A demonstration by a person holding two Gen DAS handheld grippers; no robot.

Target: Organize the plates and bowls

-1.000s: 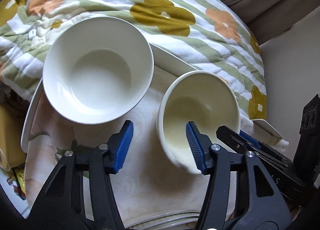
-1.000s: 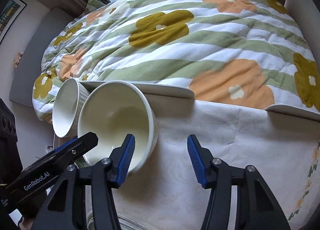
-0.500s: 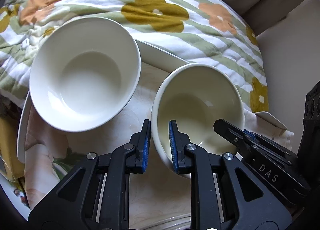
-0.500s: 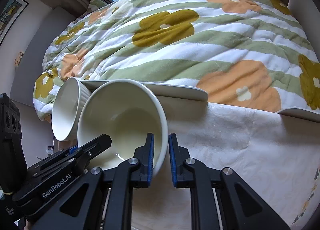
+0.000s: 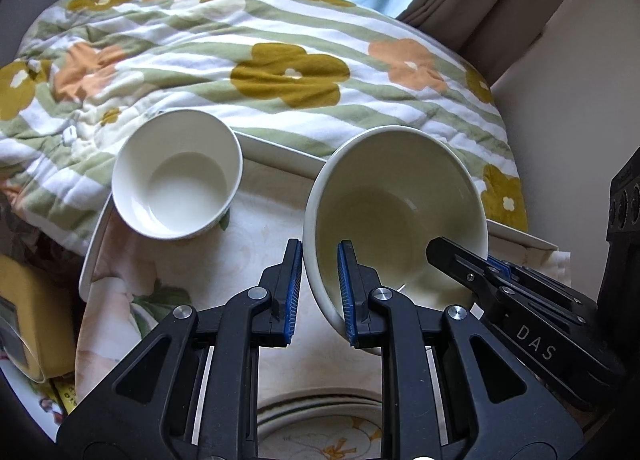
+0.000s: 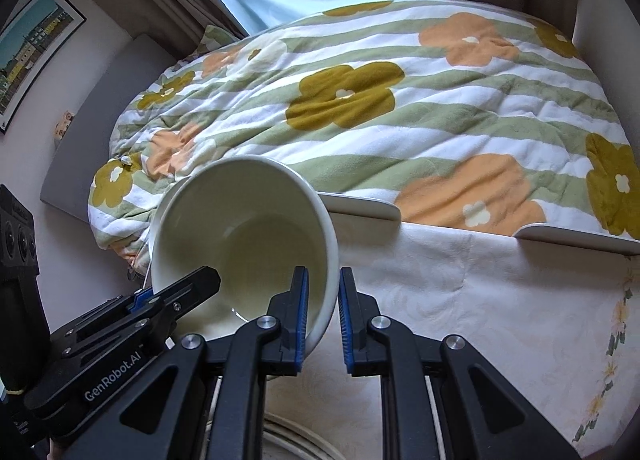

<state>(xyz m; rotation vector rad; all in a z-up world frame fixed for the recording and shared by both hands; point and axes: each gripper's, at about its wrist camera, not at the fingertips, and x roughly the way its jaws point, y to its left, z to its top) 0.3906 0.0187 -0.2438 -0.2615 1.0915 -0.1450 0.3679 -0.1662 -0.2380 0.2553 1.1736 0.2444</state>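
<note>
Left wrist view: the left gripper (image 5: 318, 292), bottom centre, pinches the near wall of the cream bowl (image 5: 394, 215), one pad inside, one outside. The right gripper (image 6: 322, 314) clamps the opposite wall likewise, likely sharing the weight. The bowl hangs tilted above the tablecloth (image 5: 264, 252); a smaller bowl (image 5: 178, 179) sits centre left, a plate stack (image 5: 320, 420) at bottom edge.

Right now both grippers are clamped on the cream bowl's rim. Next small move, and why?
Probably keep lifting it level, then carry it toward the white bowl. The left gripper and right gripper pinch opposite sides of the cream bowl, one pad inside and one outside, and it looks raised off the tablecloth. The plate lies close below, so clear it first.
</note>
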